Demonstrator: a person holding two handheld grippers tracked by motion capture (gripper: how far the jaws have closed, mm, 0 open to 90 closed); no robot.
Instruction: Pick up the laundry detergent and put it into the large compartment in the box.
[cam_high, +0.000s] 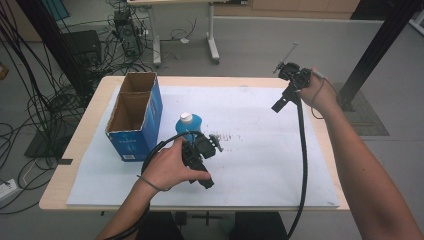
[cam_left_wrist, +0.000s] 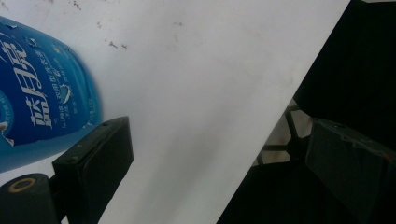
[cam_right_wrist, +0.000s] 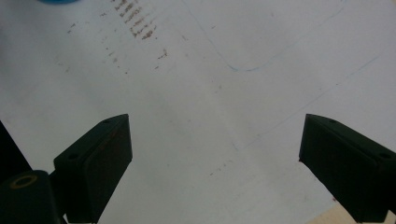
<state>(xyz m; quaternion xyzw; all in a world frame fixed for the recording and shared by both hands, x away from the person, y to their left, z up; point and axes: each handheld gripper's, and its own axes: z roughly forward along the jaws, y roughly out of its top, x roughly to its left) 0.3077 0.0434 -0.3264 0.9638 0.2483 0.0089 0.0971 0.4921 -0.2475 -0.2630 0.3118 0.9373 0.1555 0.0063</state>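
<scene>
A blue detergent bottle (cam_high: 189, 123) with a white cap stands upright on the white sheet (cam_high: 260, 150) that covers most of the wooden desk (cam_high: 95, 107). Its long axis is vertical, with the cap pointing up. It sits left of the desk's middle, just beside the right-hand wall of an open blue cardboard box (cam_high: 135, 117), which stands toward the left edge with its open top facing up and its long side running from the near edge toward the far edge.

The left gripper (cam_high: 200, 160) is held in the person's left hand (cam_high: 167, 167) just in front of the bottle, on the side toward the near edge. In the left gripper view its jaws stand wide apart and hold nothing. The bottle's blue label with white characters (cam_left_wrist: 42, 93) lies just beyond one jaw, outside the gap, and whether they touch cannot be told. The other jaw hangs past the sheet's edge over the dark space below.

The right gripper (cam_high: 286, 97) is raised in the person's right hand (cam_high: 317, 90) near the far right corner of the desk, well apart from the bottle, with its cable trailing down toward the near edge. In the right gripper view its jaws are spread wide with nothing between them, looking down on the sheet (cam_right_wrist: 210, 107) with faint brown smudges and thin blue pen lines.
</scene>
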